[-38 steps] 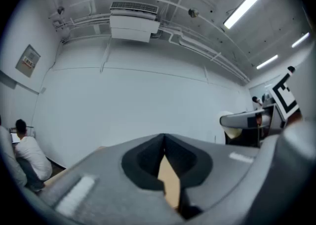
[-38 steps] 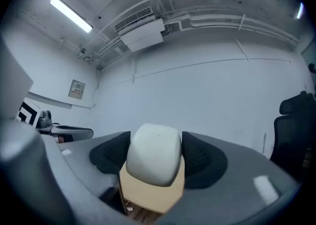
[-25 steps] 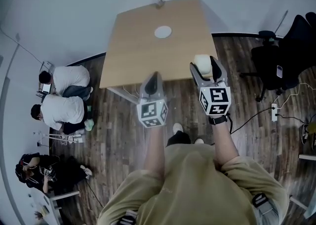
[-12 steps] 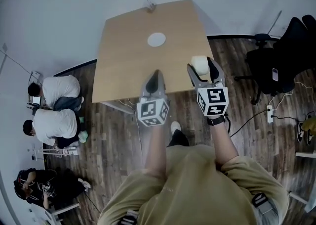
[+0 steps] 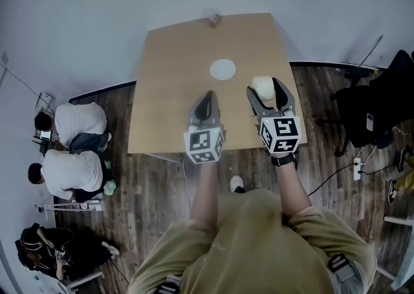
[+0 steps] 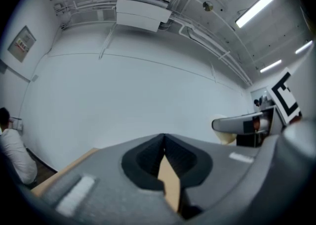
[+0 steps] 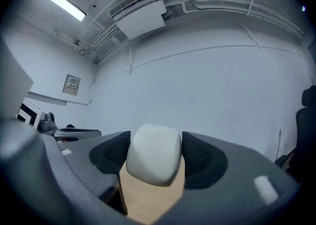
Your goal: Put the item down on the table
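My right gripper (image 5: 264,89) is shut on a cream-white rounded item (image 5: 262,86), held above the right part of the wooden table (image 5: 174,79). In the right gripper view the item (image 7: 154,154) fills the gap between the two dark jaws, with tabletop showing below it. My left gripper (image 5: 206,101) hangs over the table's near middle with its jaws pressed together and nothing between them; the left gripper view shows its tips (image 6: 164,137) meeting, and the right gripper with the item (image 6: 227,137) off to the right.
A white round disc (image 5: 223,69) lies on the table beyond both grippers. A small object (image 5: 213,19) sits at the far edge. Two people in white shirts (image 5: 77,121) sit on the floor at left. A black office chair (image 5: 381,102) and cables stand at right.
The view has shifted so the table now lies further under both grippers; both grippers are now over the tabletop rather than at its near edge. The right gripper still holds the item.
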`<state>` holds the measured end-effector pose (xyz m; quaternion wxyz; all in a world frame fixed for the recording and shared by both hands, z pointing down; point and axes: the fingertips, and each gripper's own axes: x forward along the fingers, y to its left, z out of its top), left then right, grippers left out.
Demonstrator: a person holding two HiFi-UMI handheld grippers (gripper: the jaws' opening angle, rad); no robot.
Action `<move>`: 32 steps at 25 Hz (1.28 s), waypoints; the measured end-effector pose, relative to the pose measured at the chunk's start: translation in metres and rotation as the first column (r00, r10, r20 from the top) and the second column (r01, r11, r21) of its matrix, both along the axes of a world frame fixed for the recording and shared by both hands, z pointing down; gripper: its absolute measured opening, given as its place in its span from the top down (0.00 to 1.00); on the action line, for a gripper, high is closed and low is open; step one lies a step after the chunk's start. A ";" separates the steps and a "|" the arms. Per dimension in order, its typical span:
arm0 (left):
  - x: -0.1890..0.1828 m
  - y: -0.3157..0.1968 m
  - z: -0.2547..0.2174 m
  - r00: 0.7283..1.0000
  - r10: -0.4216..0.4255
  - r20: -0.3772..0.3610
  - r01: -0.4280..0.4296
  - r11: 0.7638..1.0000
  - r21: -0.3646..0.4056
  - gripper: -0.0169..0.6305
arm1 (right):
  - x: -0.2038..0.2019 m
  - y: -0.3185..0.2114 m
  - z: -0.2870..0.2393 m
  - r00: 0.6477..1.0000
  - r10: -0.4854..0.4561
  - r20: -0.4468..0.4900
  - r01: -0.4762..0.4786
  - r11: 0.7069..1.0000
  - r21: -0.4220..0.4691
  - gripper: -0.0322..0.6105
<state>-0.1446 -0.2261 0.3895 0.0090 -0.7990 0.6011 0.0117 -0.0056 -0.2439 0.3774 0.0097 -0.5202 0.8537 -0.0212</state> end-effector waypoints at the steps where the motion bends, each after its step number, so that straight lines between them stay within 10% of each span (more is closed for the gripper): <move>1: -0.010 -0.009 0.002 1.000 -0.003 -0.003 0.002 1.000 -0.005 0.97 | -0.010 -0.010 0.001 1.000 0.000 0.001 0.000 1.000 -0.004 0.43; 32: -0.066 -0.241 0.118 0.996 -0.058 -0.065 0.040 0.969 -0.245 0.97 | -0.108 -0.254 0.131 0.989 -0.136 -0.054 0.118 0.962 -0.245 0.43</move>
